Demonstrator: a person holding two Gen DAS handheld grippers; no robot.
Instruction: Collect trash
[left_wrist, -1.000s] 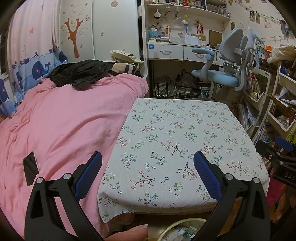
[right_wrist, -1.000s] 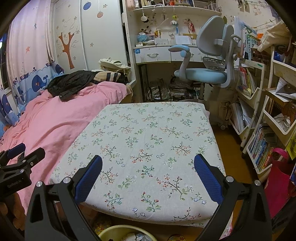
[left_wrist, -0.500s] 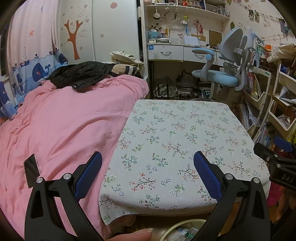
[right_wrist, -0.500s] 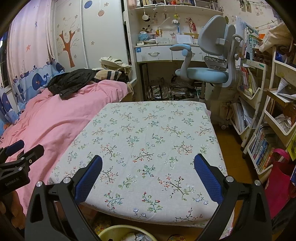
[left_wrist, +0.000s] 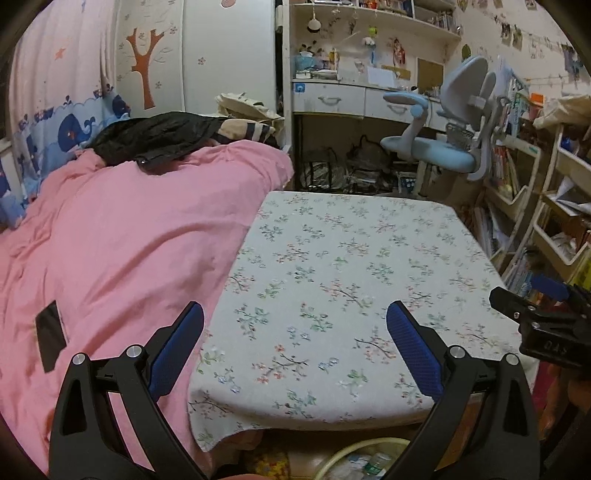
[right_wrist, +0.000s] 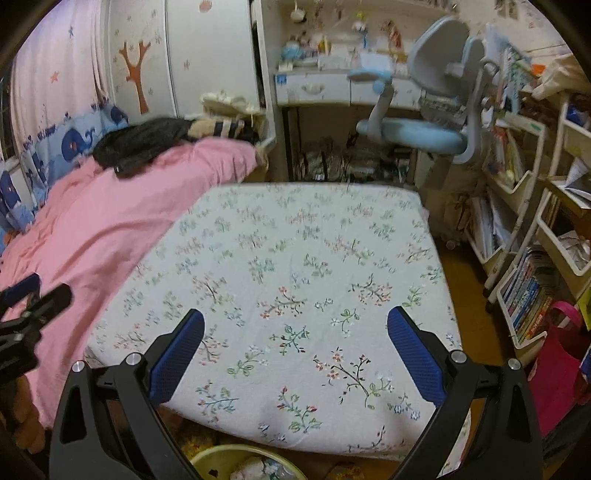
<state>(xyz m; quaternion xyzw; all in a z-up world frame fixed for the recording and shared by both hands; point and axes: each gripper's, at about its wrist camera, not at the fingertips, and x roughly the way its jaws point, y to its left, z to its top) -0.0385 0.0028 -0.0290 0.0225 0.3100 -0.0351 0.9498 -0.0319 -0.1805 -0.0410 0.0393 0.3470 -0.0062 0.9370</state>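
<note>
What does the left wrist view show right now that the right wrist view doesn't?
Only the left wrist view shows the black rectangle lying on the pink blanket, and the right tongs at its right edge. Only the right wrist view shows the pink bag by the bookshelves, and the left tongs at its left edge. Both show the floral tablecloth, the blue chair, and the trash bin below the table's near edge.
</note>
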